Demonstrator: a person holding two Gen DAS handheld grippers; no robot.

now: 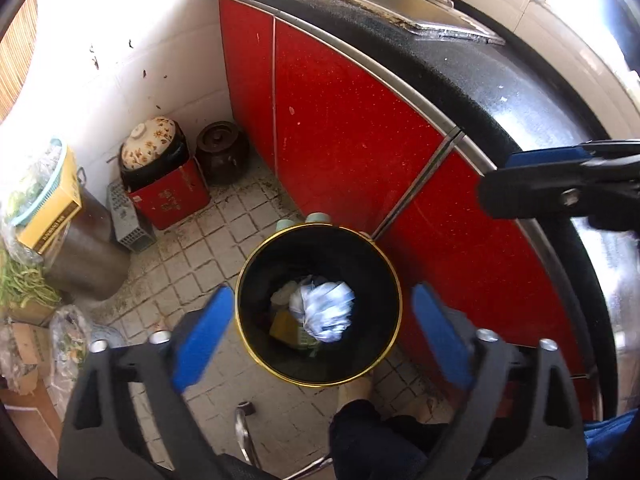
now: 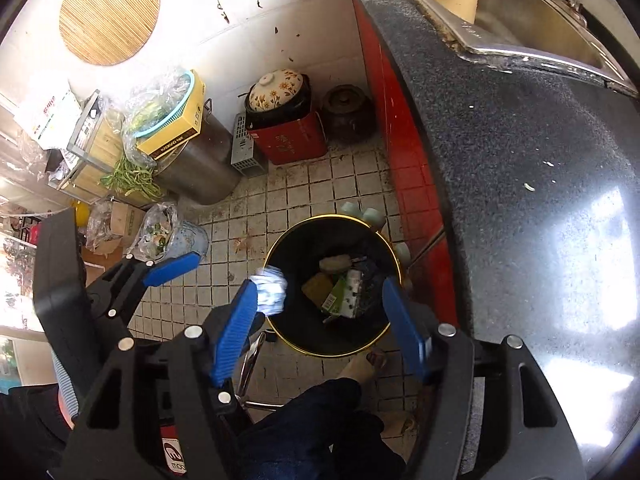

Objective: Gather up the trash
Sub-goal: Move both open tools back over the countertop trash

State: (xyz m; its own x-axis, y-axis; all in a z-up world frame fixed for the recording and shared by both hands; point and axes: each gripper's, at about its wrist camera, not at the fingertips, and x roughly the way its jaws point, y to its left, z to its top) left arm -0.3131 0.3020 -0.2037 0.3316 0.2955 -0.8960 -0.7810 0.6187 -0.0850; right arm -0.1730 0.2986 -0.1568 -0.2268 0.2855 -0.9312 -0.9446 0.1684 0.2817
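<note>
A black trash bin with a gold rim [image 1: 248, 340] [image 2: 276, 320] stands on the tiled floor by the red cabinet. A crumpled white and blue paper wad [image 1: 326, 312] [image 2: 272, 290] is in the air over the bin, free of both grippers. The bin holds a yellow sponge [image 2: 316, 290], a green and white carton [image 2: 344, 294] and a pale lump [image 2: 334, 264]. My left gripper [image 1: 320, 334] is open above the bin. My right gripper [image 2: 324, 312] is open above the bin too; its tip shows in the left wrist view [image 1: 496, 186].
Red cabinet doors [image 1: 352, 132] and a dark countertop [image 2: 520, 168] with a steel sink [image 2: 532, 24] run along the right. A red box with a flowered pot [image 2: 280, 120], a brown jar [image 2: 348, 114], a steel drum [image 2: 200, 168] and bags of vegetables [image 2: 156, 232] crowd the far corner. A person's leg [image 2: 320, 432] and a metal stool frame [image 2: 252, 364] are below.
</note>
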